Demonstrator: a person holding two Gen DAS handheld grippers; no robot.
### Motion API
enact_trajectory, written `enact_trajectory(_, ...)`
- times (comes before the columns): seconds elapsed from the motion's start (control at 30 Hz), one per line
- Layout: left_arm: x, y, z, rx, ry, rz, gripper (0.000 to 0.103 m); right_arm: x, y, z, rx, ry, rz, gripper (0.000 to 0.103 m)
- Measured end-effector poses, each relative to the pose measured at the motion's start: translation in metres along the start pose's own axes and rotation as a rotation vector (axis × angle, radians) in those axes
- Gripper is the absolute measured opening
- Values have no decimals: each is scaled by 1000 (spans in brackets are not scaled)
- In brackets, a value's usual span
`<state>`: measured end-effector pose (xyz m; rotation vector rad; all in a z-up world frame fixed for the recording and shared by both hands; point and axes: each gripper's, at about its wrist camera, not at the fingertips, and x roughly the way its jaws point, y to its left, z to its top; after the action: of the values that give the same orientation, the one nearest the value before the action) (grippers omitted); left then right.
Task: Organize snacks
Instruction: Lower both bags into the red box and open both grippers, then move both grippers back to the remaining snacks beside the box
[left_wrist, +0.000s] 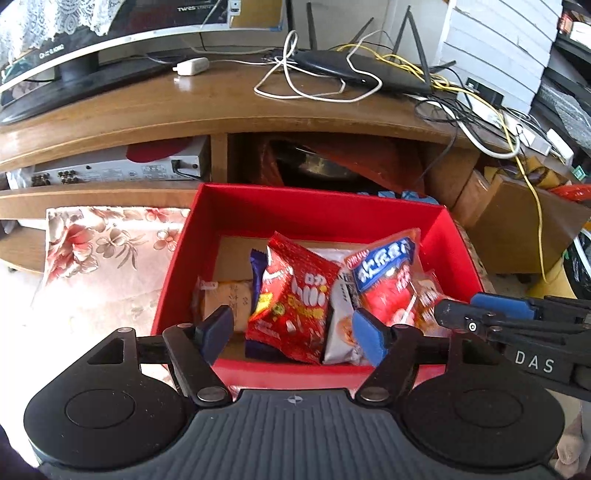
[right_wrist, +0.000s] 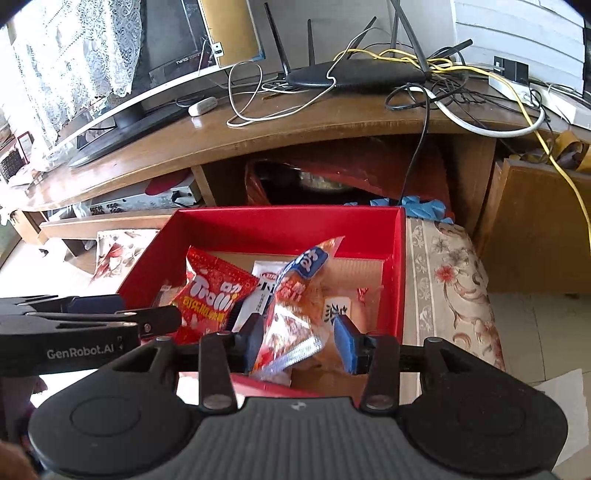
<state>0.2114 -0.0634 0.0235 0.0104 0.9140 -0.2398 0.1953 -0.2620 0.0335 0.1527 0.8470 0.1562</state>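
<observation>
- Snack packets lie inside the red box (left_wrist: 306, 210); red gummy bag (left_wrist: 295, 302) mid-box.
- Left gripper (left_wrist: 291, 332) jaws apart, empty, over the box's near rim.
- Right gripper (right_wrist: 299, 343) jaws apart around blue-topped packet (right_wrist: 295, 295), not pinching.
- Judged nearly done.

The left gripper (left_wrist: 293, 330) and the right gripper (right_wrist: 301, 345) look alike: a dark grey ribbed body with a small cross mark, two round black discs at its sides, black link arms with silver rivets, and blue pads on the jaws. Seen side-on, one arm reads "DAS", the other "GenRobot.AI" in white.
</observation>
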Motion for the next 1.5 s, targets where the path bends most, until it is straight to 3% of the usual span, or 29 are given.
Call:
enact_trajectory(1.07, -28, -25, -71, 44, 87, -59, 79, -39, -8, -62, 40, 85, 24, 40)
enact_trajectory(1.5, -39, -50, -128, 142, 202, -134, 81, -62, -11, -93, 38, 120, 41, 43)
